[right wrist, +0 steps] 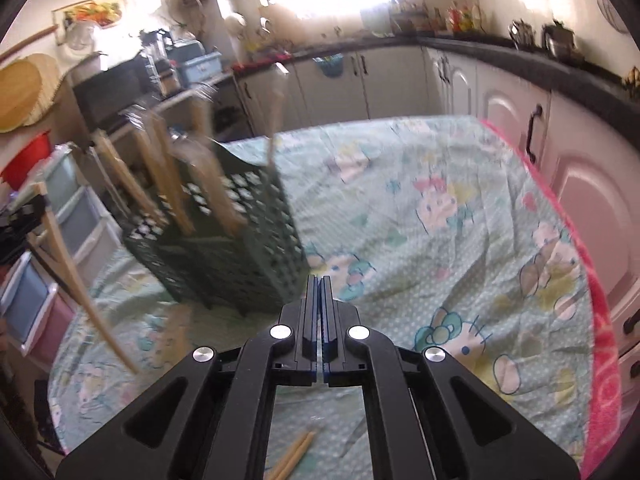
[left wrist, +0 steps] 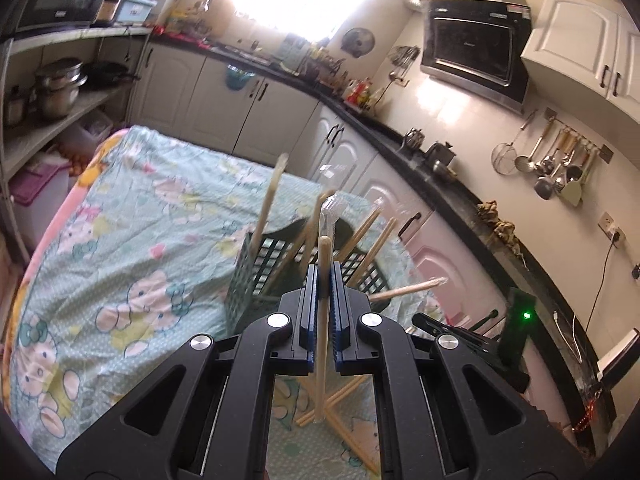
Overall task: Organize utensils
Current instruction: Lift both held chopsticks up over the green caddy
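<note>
Between our left gripper's (left wrist: 324, 276) jaws sits a light, stiff, slippery wrapped chopstick pair (left wrist: 322, 320), pinched mid-length; our right gripper (right wrist: 321, 288) is clenched empty.

A home kitchen was shown. White cupboards (left wrist: 276, 120) were set under a long black counter (left wrist: 460, 184). Ladles and spoons (left wrist: 556, 168) were hung on the wall, pots (left wrist: 58, 88) were kept on a shelf, and a range hood (left wrist: 476, 46) was fixed high up.

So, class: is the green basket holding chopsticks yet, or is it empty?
Holding some. Several wrapped chopsticks stand leaning inside the green basket, tips above its rim; more chopsticks lie on the tablecloth.
</note>
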`<state>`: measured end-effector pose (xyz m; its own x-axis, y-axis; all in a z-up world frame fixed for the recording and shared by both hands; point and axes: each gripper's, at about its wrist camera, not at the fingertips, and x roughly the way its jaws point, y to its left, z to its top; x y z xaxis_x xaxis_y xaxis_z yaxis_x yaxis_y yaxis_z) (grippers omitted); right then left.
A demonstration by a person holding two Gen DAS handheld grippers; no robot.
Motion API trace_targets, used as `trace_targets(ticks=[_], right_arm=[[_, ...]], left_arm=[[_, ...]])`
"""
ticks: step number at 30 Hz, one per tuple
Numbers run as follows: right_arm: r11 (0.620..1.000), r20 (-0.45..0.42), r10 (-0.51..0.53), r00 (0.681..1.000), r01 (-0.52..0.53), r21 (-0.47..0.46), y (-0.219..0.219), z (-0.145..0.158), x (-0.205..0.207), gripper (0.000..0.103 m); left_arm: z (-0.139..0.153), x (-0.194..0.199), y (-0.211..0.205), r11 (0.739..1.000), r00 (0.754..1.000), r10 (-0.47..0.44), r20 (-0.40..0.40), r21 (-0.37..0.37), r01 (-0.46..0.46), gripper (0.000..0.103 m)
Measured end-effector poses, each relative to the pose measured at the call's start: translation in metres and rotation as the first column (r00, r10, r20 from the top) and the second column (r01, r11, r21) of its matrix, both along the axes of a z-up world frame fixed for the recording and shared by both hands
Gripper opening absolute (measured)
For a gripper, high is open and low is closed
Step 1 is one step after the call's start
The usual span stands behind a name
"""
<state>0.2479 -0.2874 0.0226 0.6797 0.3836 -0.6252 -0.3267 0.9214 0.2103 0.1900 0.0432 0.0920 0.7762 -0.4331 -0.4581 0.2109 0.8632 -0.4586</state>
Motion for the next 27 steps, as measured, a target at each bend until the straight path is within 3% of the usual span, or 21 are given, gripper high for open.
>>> trace_targets(ticks=[15,27], right_arm=[[0.991,0.213,0.131,0.968,-0.134,-0.003,0.026,0.1,-0.052,0.002],[0.987,0.307,0.147,0.94,-0.161,0.02,0.039,0.146,-0.061,0.001]], left_arm=[[0.052,-0.001,-0.02,0.997,0.991,-0.005,0.134,0.073,-0.005,0.003],[0.081,0.003,-0.024,0.994,0.978,0.005,0.207,0.106,-0.027,0.003]])
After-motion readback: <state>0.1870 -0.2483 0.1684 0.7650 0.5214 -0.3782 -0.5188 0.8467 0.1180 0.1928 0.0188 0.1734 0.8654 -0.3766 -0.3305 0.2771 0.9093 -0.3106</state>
